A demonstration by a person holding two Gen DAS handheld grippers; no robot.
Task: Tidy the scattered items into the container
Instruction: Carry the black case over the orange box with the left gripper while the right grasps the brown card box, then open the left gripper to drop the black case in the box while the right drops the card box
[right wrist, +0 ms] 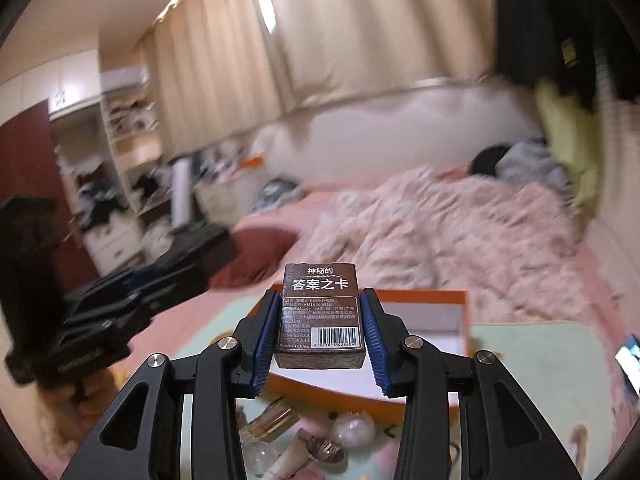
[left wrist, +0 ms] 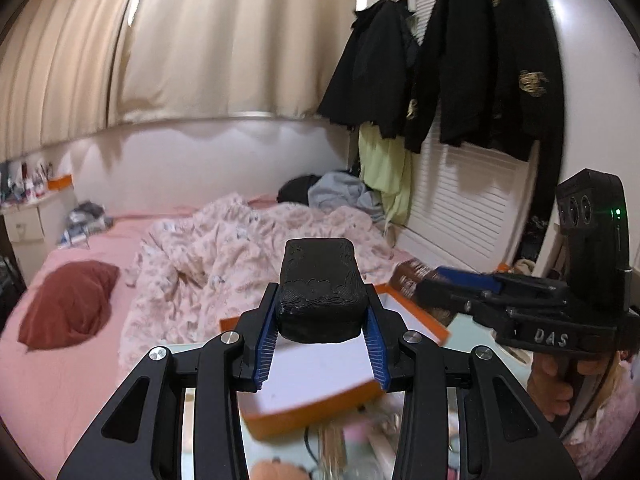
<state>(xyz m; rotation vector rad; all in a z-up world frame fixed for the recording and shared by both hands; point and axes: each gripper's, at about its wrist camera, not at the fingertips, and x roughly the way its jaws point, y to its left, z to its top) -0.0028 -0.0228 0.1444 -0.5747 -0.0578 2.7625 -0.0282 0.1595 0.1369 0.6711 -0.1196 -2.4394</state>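
My left gripper (left wrist: 322, 320) is shut on a black rounded case (left wrist: 322, 292), held in the air above an orange box with a white inside (left wrist: 320, 372). My right gripper (right wrist: 320, 320) is shut on a small brown card box with white lettering and a barcode (right wrist: 320, 316); the same orange box (right wrist: 436, 320) lies just beyond and below it. In the left wrist view the right gripper (left wrist: 436, 280) comes in from the right with the brown card box (left wrist: 412, 276) at its tip. The left gripper's body (right wrist: 120, 300) shows blurred at the left of the right wrist view.
Small items, among them tubes and a round pale thing (right wrist: 352, 432), lie on the pale green table (right wrist: 540, 380) in front of the box. A phone (right wrist: 630, 356) lies at the table's right edge. Behind is a pink bed with a rumpled quilt (left wrist: 240, 248) and a red pillow (left wrist: 68, 308).
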